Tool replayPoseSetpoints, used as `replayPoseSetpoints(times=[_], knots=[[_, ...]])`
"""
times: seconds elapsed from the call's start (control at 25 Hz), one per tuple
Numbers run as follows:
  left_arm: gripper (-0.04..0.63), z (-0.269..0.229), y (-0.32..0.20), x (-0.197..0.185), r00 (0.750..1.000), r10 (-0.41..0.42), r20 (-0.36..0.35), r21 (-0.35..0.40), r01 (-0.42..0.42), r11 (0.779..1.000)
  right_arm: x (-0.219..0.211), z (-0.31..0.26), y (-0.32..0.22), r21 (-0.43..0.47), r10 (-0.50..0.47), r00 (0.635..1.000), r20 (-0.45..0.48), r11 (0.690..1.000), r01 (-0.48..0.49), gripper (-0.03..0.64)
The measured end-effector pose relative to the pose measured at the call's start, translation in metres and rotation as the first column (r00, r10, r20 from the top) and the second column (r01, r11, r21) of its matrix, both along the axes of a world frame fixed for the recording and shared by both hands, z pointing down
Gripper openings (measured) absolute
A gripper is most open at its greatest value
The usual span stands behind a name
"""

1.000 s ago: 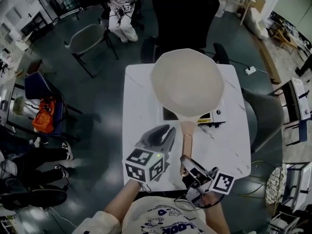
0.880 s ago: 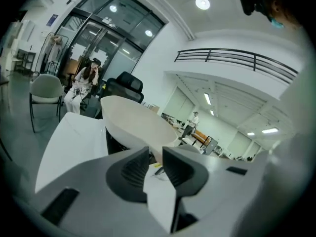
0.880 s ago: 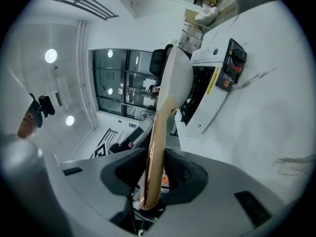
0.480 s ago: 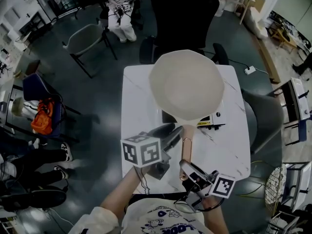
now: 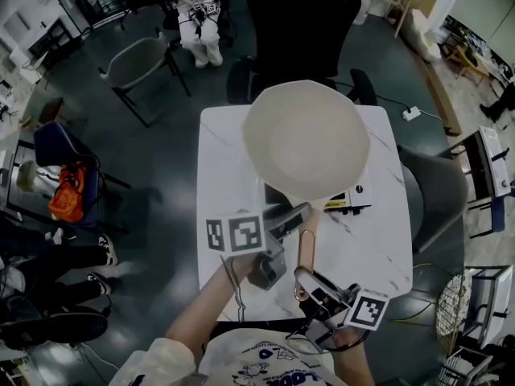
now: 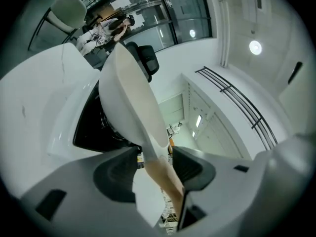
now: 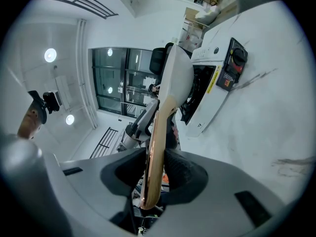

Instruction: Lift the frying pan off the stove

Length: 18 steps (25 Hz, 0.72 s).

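A cream frying pan [image 5: 306,139] hangs tilted above the black-topped stove [image 5: 348,200] on the white table [image 5: 225,159]. My right gripper [image 5: 304,278] is shut on the end of its copper-coloured handle [image 7: 154,152], pads tight on both sides. My left gripper [image 5: 291,217] sits at the handle's neck just under the pan. Its jaws are opening, with the handle [image 6: 160,174] between them and a gap at the pads. In the left gripper view the pan [image 6: 128,98] rises edge-on over the stove [image 6: 91,127]. The stove's knob [image 7: 236,53] faces me.
A grey chair [image 5: 137,63] and a seated person [image 5: 197,14] are beyond the table's far left corner. A dark office chair [image 5: 298,22] stands behind the table. Another chair [image 5: 438,191] is to the right. A power strip [image 5: 413,114] lies on the floor.
My left gripper has swung in from the table's front to the handle's neck, and its jaws have spread around it. The pan stays up in my right gripper.
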<state>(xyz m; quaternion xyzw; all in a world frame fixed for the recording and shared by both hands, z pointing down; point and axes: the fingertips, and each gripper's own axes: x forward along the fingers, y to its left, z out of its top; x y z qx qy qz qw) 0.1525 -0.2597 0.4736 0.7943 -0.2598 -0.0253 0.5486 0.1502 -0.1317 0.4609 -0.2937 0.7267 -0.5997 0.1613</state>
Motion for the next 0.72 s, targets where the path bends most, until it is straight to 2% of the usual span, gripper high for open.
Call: replayPoseSetpoints(times=[0.12,0.32,0.72], knots=[[0.198,0.004,-0.001,0.009,1.0,0.03,-0.006,-0.011,-0.03,0.999,0.0,0.0,0.0,-0.003,-0.006,1.0,-0.001,1.0,0.006,0.126],[0.198,0.008,-0.002,0.02,0.997,0.044,-0.057,-0.065,-0.047,0.997,0.0,0.0,0.002,-0.006,-0.013,1.0,-0.005,1.0,0.013,0.126],[0.196,0.015,-0.008,0.029,0.993,0.08,-0.089,-0.102,-0.089,0.991,0.0,0.003,0.002,-0.012,-0.03,1.0,-0.001,0.999,0.03,0.126]])
